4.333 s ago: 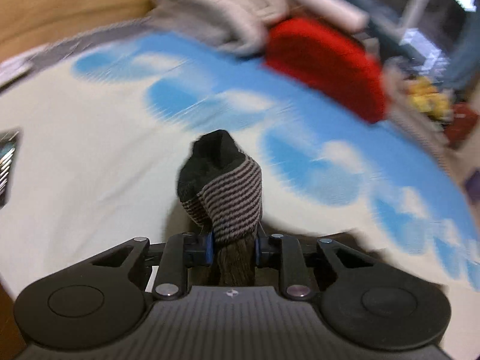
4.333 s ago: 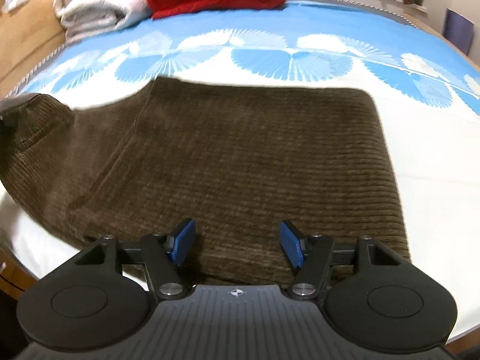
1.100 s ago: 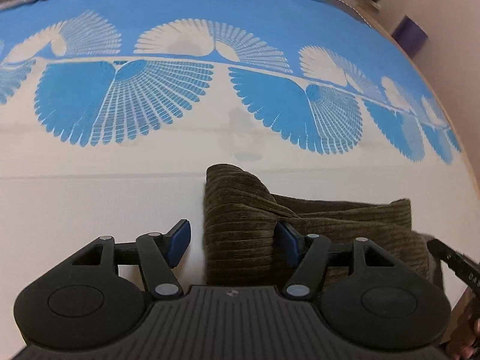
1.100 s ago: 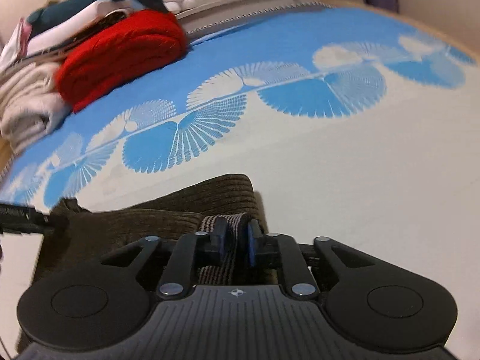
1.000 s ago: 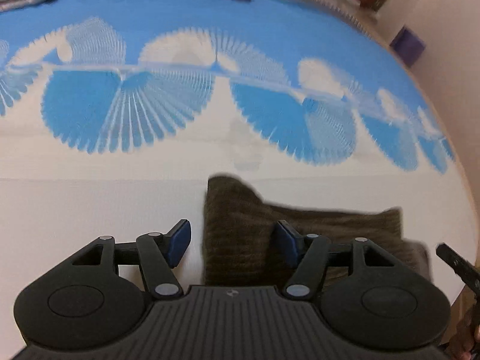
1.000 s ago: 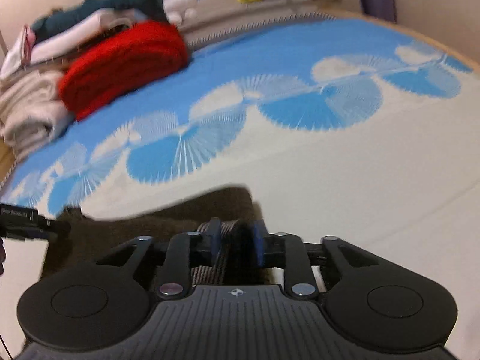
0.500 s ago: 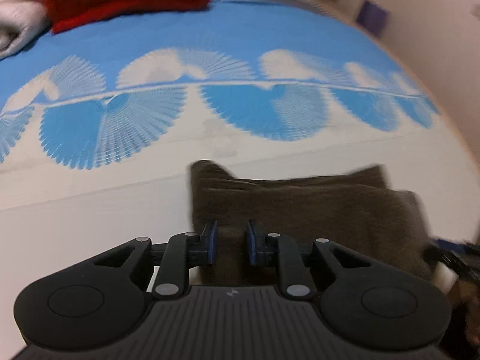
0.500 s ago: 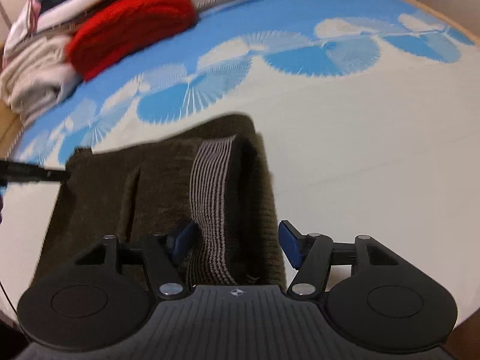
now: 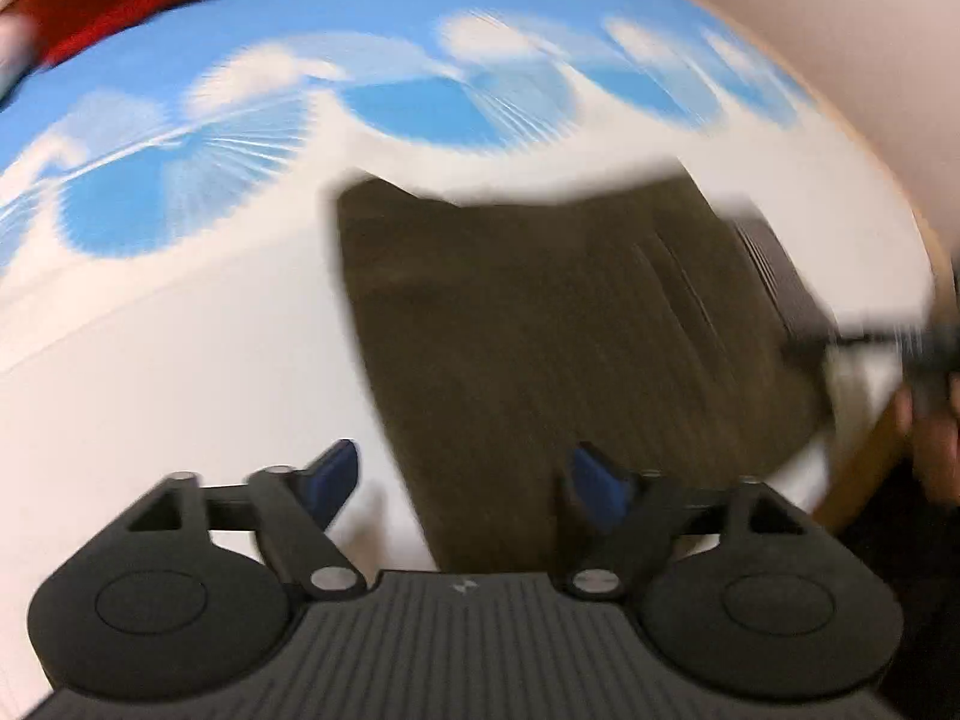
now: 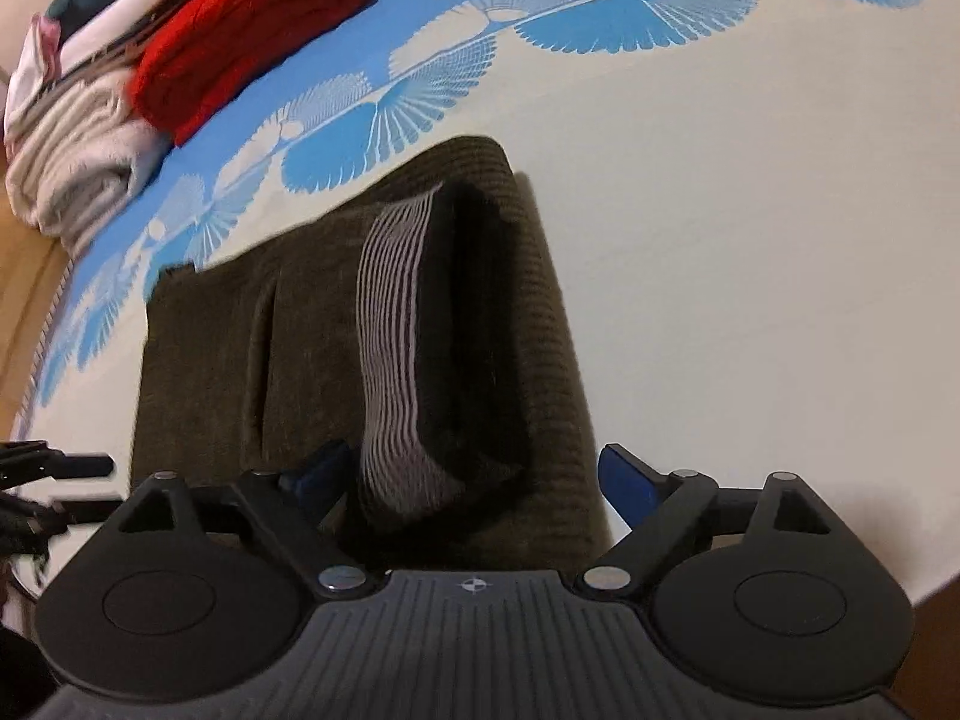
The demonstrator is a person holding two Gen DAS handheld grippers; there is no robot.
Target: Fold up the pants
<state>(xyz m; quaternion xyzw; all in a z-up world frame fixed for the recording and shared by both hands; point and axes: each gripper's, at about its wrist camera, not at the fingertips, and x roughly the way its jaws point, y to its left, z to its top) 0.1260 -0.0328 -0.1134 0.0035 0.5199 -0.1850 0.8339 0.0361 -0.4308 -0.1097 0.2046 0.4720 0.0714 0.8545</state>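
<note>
Change: both grippers have let go since a second ago; the left one, nearly closed half a second back, now stands wide, and the right one has spread further and pulled back from the striped band.
Left gripper (image 9: 465,477): jaws spread apart, holding nothing; its right blue pad sits over the near edge of the cloth, its left pad over bare sheet. This view is motion-blurred.
Right gripper (image 10: 474,480): jaws spread wide, empty, straddling the near end of the bundle at the bottom centre of its frame.
Pants (image 10: 372,324): dark brown corduroy, folded into a compact rectangle lying flat on the bed, centre of both views.
Waistband (image 10: 396,348): grey-and-black striped band, turned outward on top of the fold, running from mid-frame toward the right gripper.
Bedsheet (image 10: 750,240): cream with blue fan prints across the upper part of the frame.
Red knit (image 10: 252,30): folded, upper left, beside a pale folded stack (image 10: 78,162).
</note>
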